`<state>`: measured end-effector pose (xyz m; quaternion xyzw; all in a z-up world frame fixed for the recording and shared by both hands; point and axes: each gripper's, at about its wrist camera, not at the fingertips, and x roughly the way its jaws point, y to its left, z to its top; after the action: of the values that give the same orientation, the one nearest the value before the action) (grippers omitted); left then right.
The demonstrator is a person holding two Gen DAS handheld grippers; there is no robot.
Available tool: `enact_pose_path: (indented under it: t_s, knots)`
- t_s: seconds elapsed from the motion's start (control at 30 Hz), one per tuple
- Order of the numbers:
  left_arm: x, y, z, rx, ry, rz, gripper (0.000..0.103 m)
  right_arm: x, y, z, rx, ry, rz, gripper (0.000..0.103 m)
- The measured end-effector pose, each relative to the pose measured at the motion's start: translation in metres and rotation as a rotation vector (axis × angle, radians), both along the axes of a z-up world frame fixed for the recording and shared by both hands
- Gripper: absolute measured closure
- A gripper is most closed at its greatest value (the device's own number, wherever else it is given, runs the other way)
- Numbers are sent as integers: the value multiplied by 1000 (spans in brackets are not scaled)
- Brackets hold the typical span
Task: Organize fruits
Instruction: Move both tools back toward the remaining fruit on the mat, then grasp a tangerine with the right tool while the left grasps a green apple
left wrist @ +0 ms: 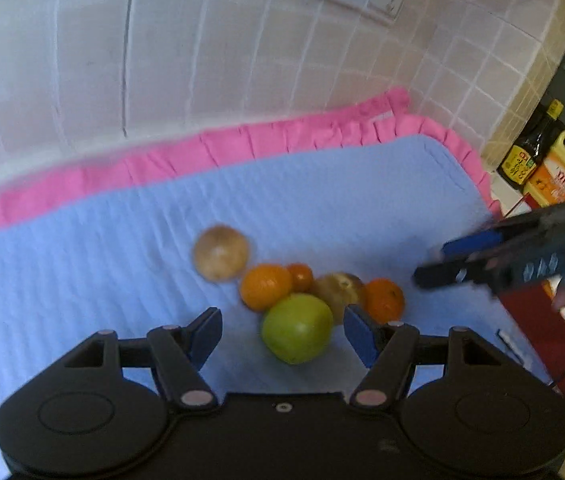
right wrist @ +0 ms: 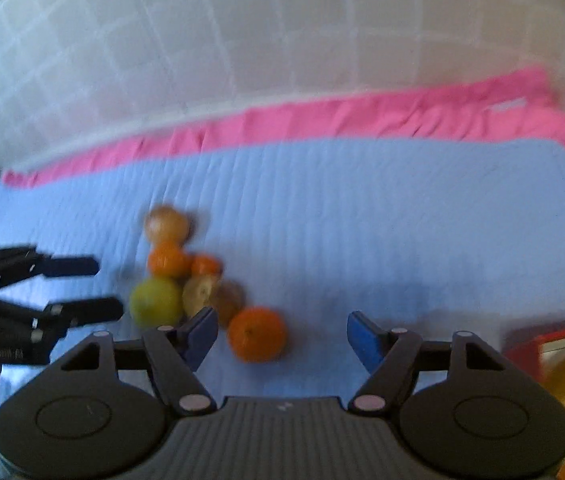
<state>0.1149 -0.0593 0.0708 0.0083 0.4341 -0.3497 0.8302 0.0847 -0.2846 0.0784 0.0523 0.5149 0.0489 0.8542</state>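
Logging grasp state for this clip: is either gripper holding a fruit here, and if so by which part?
Nothing is held. The left gripper and right gripper are both open, with empty fingers; the green apple and oranges lie on the blue mat.

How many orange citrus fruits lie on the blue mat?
3. A large one sits just behind the green apple, a small one touches its right side, and another large one lies nearest the right claw. Others may be hidden.

Green apple [left wrist: 296, 328] nearest; three oranges [left wrist: 265, 286], two brownish fruits [left wrist: 221, 253] clustered touching; all on blue mat [left wrist: 82, 264].
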Motion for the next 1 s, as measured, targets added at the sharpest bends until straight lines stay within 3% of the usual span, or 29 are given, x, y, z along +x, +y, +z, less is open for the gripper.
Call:
enact_pose_path:
  t_s: [0.2,0.33,0.43,0.87,0.93,1.0]
  knots:
    - [6,-16,-21,6,69,-21,23,1,12,-27,-54,38,62,34]
    - [9,-22,-25,4,77,-12,24,5,13,-37,-29,62,76,40]
    - [12,-27,-28,14,81,-7,31,7,16,-39,-25,63,87,43]
    - [15,-26,-31,22,85,3,37,14,21,-43,-16,62,104,59]
    - [14,-26,-31,13,86,0,44,15,20,-42,-8,60,104,60]
    - [14,-27,-31,13,84,0,44,14,19,-41,-5,58,104,60]
